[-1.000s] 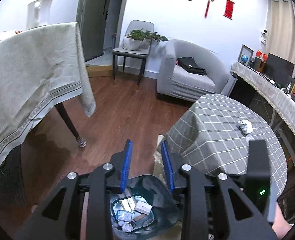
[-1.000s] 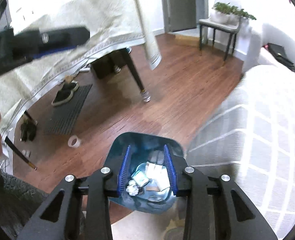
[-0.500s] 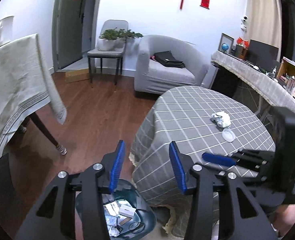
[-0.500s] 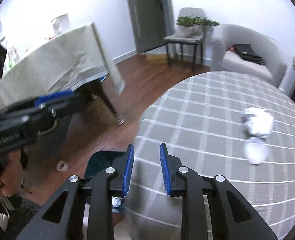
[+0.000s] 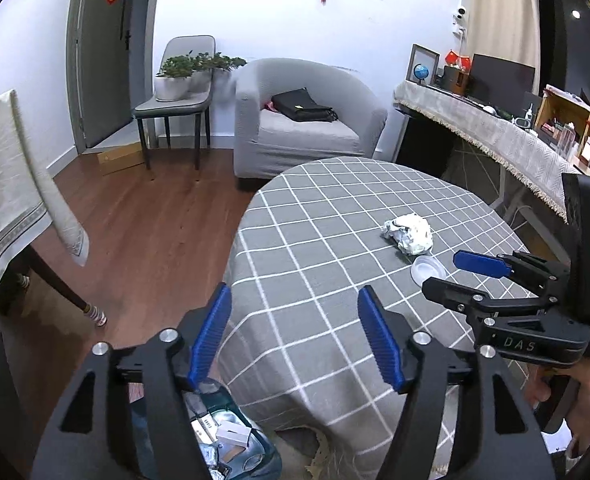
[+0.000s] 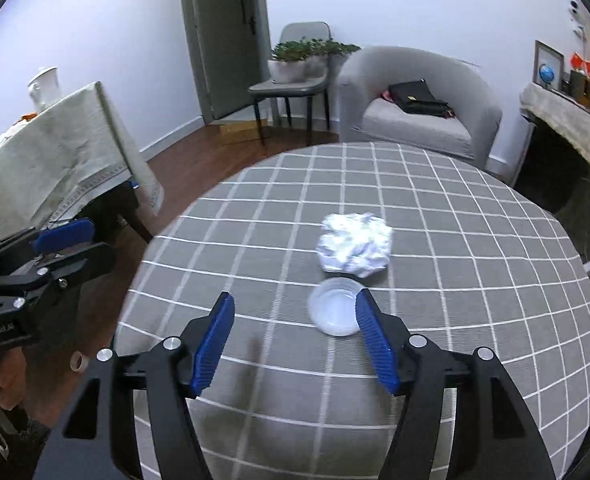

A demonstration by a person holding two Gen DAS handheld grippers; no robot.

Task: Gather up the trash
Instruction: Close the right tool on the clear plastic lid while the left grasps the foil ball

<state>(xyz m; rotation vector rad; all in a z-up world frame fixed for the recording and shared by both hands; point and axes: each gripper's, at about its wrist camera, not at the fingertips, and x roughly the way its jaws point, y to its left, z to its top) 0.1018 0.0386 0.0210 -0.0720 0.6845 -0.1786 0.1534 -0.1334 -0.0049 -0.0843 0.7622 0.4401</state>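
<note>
Nearest the left wrist camera, the left gripper [image 5: 293,336] hangs with its blue fingers [image 5: 211,334] spread wide and nothing between them. It sits over the near edge of the counter [image 5: 315,264], and right below it on the floor stands the dark teal trash bin [image 5: 255,446]. The bin already holds a small white box, crumpled foil-like scraps and some flat packets, so it is likely kept close to the counter edge to keep each drop short.

The right gripper [image 6: 295,340] is farther in over the checked cloth, its fingers [image 6: 373,338] also released and empty. Its right finger overlaps the rim of the clear plastic lid [image 6: 333,312] in the right wrist view; whether it touches the lid cannot be told. The wide spread looks like a setup for closing on one of the pieces ahead, probably the lid or the bulkier wad behind it.

That wad, a crumpled white paper ball [image 6: 353,246], lies just beyond the lid, nearly touching it, near the middle of the counter. Both pieces are still to be collected. The lid lies flat and thin, so it may slip out of a pinch; the paper should crush and hold easily.

Farther off, a grey armchair [image 5: 307,116] carries a black bag [image 5: 301,106], and a chair [image 5: 179,96] bears potted plants.
</note>
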